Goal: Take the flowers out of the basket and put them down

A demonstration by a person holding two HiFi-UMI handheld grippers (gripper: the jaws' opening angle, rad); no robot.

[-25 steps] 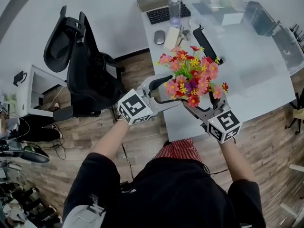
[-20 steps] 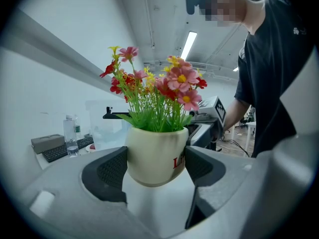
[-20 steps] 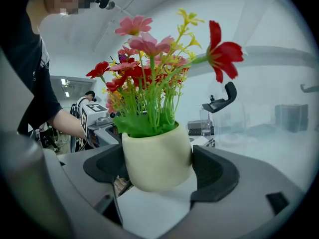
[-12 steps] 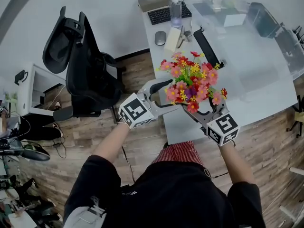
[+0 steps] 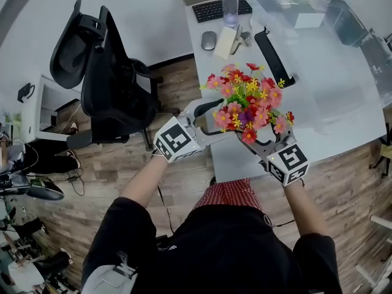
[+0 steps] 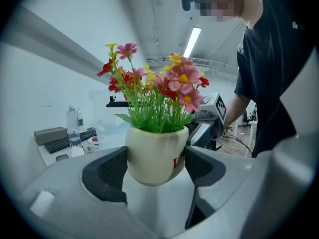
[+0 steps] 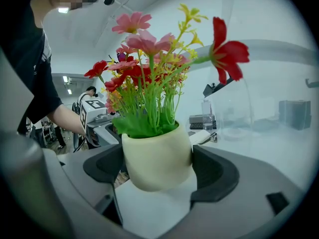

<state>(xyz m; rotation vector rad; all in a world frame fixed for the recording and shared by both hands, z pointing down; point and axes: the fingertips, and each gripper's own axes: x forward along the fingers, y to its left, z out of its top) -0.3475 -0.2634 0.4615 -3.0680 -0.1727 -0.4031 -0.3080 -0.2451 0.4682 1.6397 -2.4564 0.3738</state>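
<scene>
your left gripper (image 6: 156,164) and right gripper (image 7: 157,166) still have fingers clamped on the pot (image 7: 157,158) of flowers (image 5: 248,100), barely moved this last second, hanging over the table's (image 5: 331,97) near edge, so setting down looks next.

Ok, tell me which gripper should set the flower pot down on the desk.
Right, probably. Both grip the pot, but the right gripper sits at the near edge of the desk, while the left gripper reaches in from over the floor.
</scene>
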